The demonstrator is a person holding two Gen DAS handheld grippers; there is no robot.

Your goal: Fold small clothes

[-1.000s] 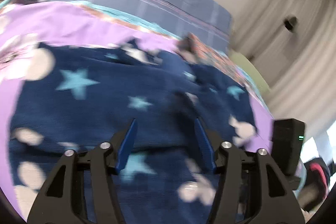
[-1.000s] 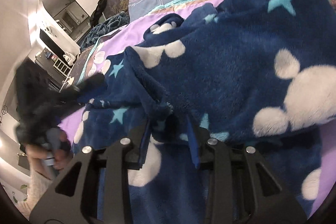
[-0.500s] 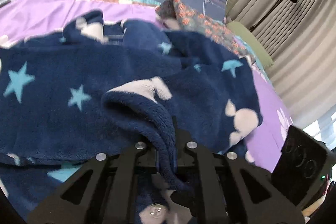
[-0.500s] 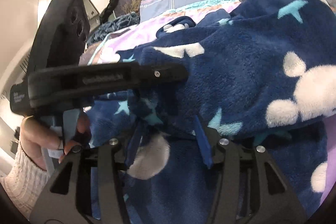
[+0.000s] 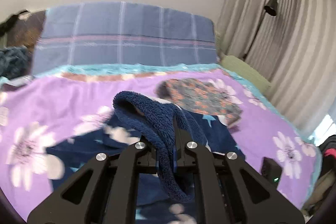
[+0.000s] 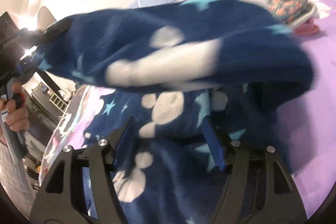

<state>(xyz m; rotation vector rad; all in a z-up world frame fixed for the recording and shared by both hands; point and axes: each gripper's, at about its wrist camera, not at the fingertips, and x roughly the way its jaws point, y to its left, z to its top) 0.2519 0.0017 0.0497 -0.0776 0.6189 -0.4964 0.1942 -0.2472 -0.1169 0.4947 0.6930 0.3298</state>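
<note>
Left claw (image 5: 173, 135): clenched on a fold of the navy fleece garment (image 5: 151, 119), raised above the purple bedspread (image 5: 63, 98). Right claw (image 6: 170, 135): jaws just opening, released, garment spread beneath and hanging across ahead. Folded floral garment (image 5: 201, 98) lying beyond.

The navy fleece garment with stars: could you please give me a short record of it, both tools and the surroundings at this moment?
garment: navy fleece garment with light-blue stars and white blobs, partly lifted off the bed
left tool: left tool shut on a fold of the fleece
right tool: right tool open, its jaws just widened; fleece lies between them, unpinched
surface: purple floral bedspread
nearby: folded floral-print cloth beyond the garment
background: plaid pillow, grey curtains
</note>
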